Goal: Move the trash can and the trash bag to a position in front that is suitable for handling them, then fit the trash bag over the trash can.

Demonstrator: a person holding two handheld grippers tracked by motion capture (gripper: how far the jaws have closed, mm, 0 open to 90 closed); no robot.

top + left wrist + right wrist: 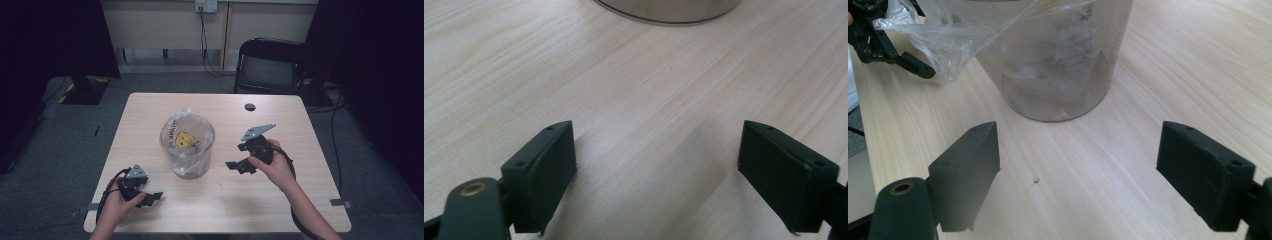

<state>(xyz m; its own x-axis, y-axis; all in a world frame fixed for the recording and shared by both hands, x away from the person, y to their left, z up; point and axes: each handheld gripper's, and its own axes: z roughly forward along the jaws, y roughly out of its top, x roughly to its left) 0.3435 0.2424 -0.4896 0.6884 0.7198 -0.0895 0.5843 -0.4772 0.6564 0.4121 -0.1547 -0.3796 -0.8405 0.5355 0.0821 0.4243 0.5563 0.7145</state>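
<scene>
High view: light wood desk (150, 115) with a clear plastic container (187, 147) near its centre, lined with a clear plastic bag (186, 116) whose rim puffs over the top; yellow patch and dark print visible on the bag inside. Left gripper (150, 199) sits at the near left edge of the desk, held in the left hand (117, 200), jaws pointing right, apart from the container. Right gripper (239, 166) in the right hand (275, 165), right of the container, jaws pointing left toward it, near but not touching. Black folding chair (267, 67) behind the desk, small dark hole (250, 107) in the desk top at the far side

Left gripper view: left gripper (656, 175) jaws spread wide, nothing between them, bare desk (524, 60) below; container base (669, 10) at the top edge, well ahead of the jaws

Right gripper view: right gripper (1078, 175) jaws wide apart, empty, low over the desk (1198, 60). Container (1058, 75) ahead, bag (948, 35) draped down its left side. Small crumb (1036, 179) on the desk between the jaws. Left gripper (883, 42) seen top left beyond the bag
</scene>
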